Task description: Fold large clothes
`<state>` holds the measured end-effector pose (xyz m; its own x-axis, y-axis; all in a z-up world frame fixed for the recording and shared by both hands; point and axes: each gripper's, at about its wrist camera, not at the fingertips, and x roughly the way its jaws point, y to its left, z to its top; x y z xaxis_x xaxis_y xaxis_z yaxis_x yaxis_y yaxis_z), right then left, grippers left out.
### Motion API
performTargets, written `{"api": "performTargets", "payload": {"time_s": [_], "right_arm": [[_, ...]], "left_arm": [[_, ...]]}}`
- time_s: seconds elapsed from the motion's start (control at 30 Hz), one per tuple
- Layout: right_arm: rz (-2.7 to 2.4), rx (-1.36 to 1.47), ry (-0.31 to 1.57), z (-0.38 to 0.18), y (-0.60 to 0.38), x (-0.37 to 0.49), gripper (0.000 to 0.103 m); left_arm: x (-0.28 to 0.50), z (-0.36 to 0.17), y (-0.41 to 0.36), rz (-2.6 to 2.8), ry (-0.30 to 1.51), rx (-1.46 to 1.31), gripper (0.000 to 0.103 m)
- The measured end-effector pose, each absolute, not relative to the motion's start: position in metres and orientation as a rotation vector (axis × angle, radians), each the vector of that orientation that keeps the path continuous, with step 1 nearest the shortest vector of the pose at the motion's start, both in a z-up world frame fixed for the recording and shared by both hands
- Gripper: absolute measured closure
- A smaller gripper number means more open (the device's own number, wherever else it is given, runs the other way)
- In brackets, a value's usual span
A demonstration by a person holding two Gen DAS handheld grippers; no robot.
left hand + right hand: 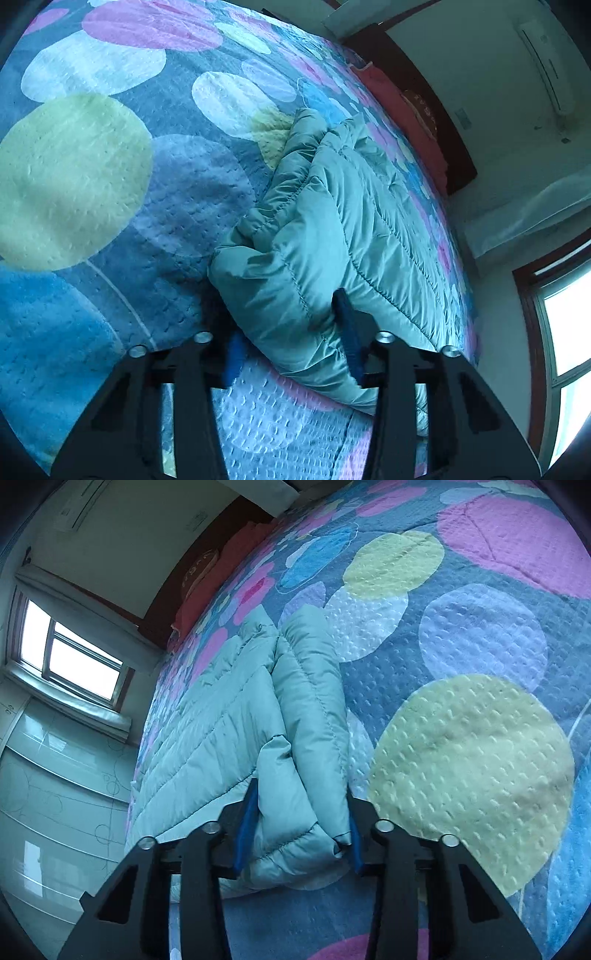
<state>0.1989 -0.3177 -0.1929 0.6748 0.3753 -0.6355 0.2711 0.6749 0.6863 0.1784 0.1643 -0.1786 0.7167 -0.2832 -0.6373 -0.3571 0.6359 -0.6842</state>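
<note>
Right wrist view: your right gripper [299,834] pinches the jacket [236,716] end; left gripper [291,343] likewise; its long axis runs away toward the bed's [480,635] head.

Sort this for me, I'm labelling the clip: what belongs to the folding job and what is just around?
Job: teal puffer jacket; left gripper and right gripper, each clamped on its near edge.

Just around: patterned bedspread, red pillow, window, air conditioner.
</note>
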Motion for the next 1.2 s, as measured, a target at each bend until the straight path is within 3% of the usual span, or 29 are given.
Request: {"api": "performTargets", "payload": {"time_s": [0.1, 0.23, 0.9, 1.0, 1.2], "right_arm": [[0.088, 0.873, 0.838, -0.191, -0.318, 0.193, 0.085], [0.096, 0.850, 0.828, -0.181, -0.319, 0.181, 0.087], [0.125, 0.853, 0.899, -0.183, -0.320, 0.094, 0.087], [0.134, 0.863, 0.908, -0.184, -0.327, 0.094, 0.086], [0.112, 0.851, 0.920, -0.184, -0.328, 0.105, 0.075]], "left_arm": [[0.174, -0.175, 0.163, 0.034, 0.794, -0.891, 0.085], [0.159, -0.165, 0.162, 0.034, 0.790, -0.876, 0.090], [0.065, -0.166, 0.168, 0.023, 0.846, -0.899, 0.091], [0.061, -0.167, 0.167, 0.013, 0.851, -0.873, 0.088], [0.056, -0.165, 0.169, 0.047, 0.869, -0.810, 0.068]]}}
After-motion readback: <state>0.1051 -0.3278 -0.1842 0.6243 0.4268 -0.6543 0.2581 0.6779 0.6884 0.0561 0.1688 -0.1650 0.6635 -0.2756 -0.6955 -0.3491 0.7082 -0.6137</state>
